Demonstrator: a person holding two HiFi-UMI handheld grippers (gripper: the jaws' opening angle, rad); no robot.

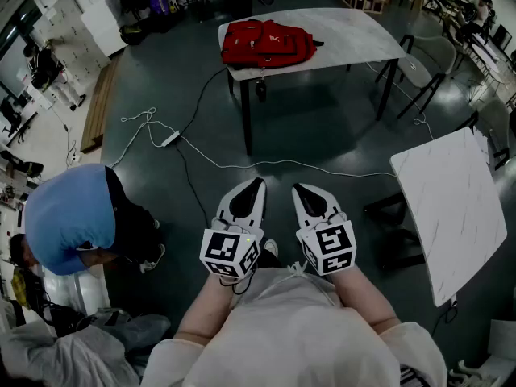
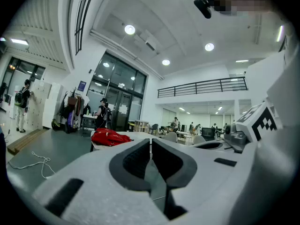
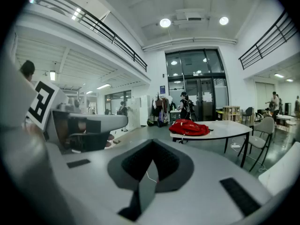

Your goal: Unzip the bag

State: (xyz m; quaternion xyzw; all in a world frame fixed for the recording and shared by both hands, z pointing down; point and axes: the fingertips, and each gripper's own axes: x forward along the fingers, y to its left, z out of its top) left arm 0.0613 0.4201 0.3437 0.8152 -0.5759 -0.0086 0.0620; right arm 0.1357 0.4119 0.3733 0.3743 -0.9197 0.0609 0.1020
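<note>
While the red bag (image 1: 268, 43) lies on the bench (image 1: 363, 31), well ahead of both tips, my left hand-held gripper (image 1: 258, 182) and right hand-held gripper (image 1: 297, 188) are pressed together, empty. Risks: the floor cable (image 1: 242, 165) in between could trip me, and an unbraced bag may slide with the zip pull.

Dark floor (image 1: 306, 127), pale marble table (image 1: 355, 35)
</note>
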